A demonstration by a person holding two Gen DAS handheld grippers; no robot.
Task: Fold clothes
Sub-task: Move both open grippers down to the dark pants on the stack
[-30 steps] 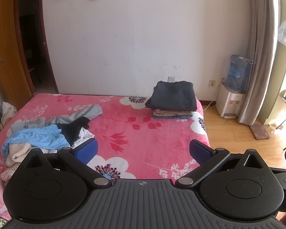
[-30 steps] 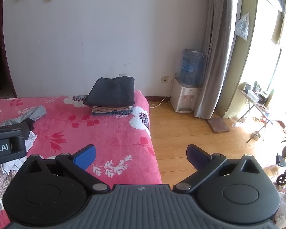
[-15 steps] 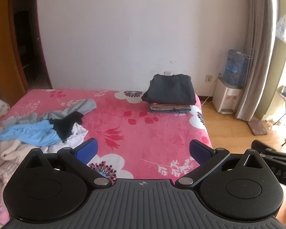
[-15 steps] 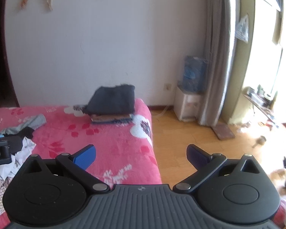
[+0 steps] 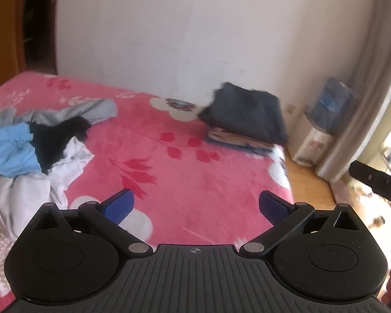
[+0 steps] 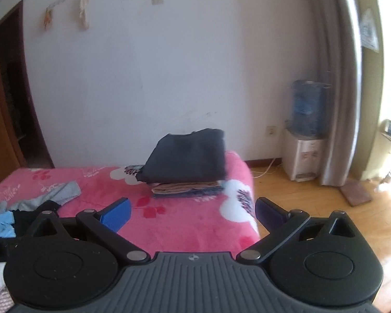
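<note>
Left wrist view: the left gripper (image 5: 194, 204), black with blue pads, stands with its jaws spread wide and nothing between them, above the near part of the pink floral bed cover (image 5: 185, 177). A loose heap of unfolded clothes (image 5: 31, 161), pale blue, black, white and grey, lies crumpled at the left side of the bed. A neat stack of folded garments (image 5: 243, 118), a dark charcoal piece on top of tan and blue ones, sits at the far right corner, well apart from the heap. The frame is blurred, so fine detail in the heap cannot be read. Part of the other tool and a hand show at the right edge.

Right wrist view: the right gripper (image 6: 191, 212) is likewise spread wide and holds nothing, aimed toward the folded stack. The edge of the loose heap shows at far left, behind the black body of the left tool. A water dispenser (image 6: 305, 140) stands on the wooden floor by the grey curtain.

Procedure note: if another garment is to be folded, select one piece lying on top of the heap, pinch a single layer at a hem or shoulder with each tool, and draw it onto the open pink area between heap and stack. Spread it flat before any crease is made; a grip through several layers would likely drag neighbouring pieces along.
</note>
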